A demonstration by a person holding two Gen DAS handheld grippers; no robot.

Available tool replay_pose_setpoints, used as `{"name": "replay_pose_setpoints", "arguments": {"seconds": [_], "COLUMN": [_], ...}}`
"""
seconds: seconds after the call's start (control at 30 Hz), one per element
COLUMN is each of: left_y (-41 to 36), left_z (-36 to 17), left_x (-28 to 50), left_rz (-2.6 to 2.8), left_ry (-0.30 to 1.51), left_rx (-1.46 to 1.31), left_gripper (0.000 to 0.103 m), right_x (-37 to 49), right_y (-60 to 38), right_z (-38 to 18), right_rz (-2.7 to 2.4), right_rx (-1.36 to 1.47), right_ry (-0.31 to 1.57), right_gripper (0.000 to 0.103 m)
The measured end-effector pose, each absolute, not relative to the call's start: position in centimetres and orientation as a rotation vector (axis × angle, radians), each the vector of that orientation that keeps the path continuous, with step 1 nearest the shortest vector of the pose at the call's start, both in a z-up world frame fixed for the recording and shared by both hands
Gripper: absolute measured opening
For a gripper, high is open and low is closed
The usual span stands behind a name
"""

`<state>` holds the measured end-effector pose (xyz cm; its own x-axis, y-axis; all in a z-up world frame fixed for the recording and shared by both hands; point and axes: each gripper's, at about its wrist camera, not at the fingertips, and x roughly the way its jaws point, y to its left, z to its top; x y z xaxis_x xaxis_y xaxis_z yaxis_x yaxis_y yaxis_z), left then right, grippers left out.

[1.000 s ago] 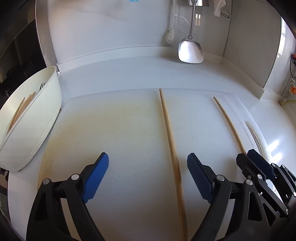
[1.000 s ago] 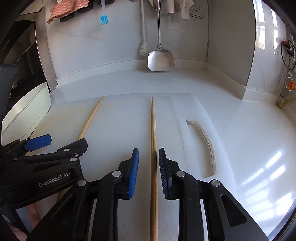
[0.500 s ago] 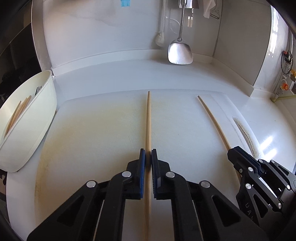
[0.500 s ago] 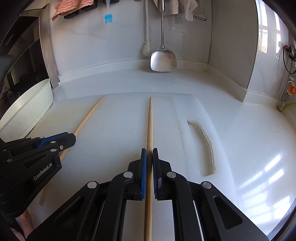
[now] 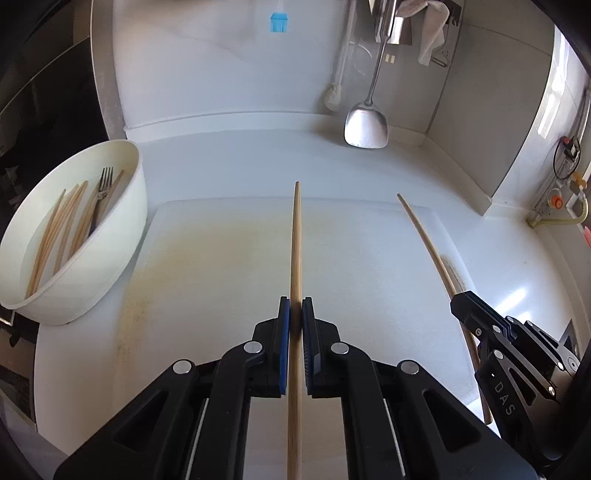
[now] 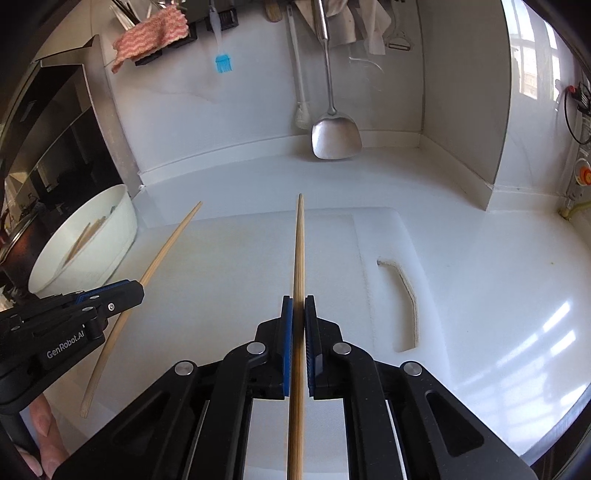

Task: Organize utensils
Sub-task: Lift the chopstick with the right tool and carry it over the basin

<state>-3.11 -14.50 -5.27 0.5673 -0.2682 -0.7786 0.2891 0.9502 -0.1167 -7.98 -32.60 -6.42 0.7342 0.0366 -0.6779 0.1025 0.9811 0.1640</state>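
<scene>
My left gripper (image 5: pixel 296 308) is shut on a long wooden chopstick (image 5: pixel 296 240) that points straight ahead, lifted above the white cutting board (image 5: pixel 207 266). My right gripper (image 6: pixel 298 306) is shut on a second wooden chopstick (image 6: pixel 299 243), also raised off the board. In the left wrist view the right gripper (image 5: pixel 458 297) and its chopstick (image 5: pixel 424 232) show at the right. The right wrist view has the left gripper (image 6: pixel 138 290) and its chopstick (image 6: pixel 166 247) at the left. A white bowl (image 5: pixel 125 206) at the left holds several chopsticks and a fork (image 5: pixel 101 192).
A steel spatula (image 6: pixel 334 138) hangs against the back wall, its blade near the counter. A blue brush (image 6: pixel 223 62) and a pink cloth (image 6: pixel 151 33) hang higher up. The board has a handle slot (image 6: pixel 404 295) at its right. A person's fingers (image 6: pixel 40 424) show at the lower left.
Both grippers closed on their chopsticks, the left from wide open. Both then rose, lifting the chopsticks off the board, and more of the wall and the bowl's inside came into view.
</scene>
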Motion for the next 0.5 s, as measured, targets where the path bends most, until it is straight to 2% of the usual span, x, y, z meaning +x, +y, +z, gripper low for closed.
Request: {"name": "replay_pose_setpoints", "arguments": {"seconds": [0.23,0.5], "left_y": [-10.0,-1.0], "left_z": [0.3,4.2], "left_x": [-5.3,-4.2], "left_rz": [-0.241,-0.111], "left_ry": [0.89,0.84], "left_rx": [-0.015,-0.084], "left_gripper": [0.007,0.007], "right_x": [-8.4,-6.8], "right_y": [-30.0,-23.1], "right_z": [-0.4,4.6], "right_rz": [0.075,0.197], "right_rx": [0.142,0.087], "right_ry": [0.716,0.683], "right_gripper": [0.006,0.006]}}
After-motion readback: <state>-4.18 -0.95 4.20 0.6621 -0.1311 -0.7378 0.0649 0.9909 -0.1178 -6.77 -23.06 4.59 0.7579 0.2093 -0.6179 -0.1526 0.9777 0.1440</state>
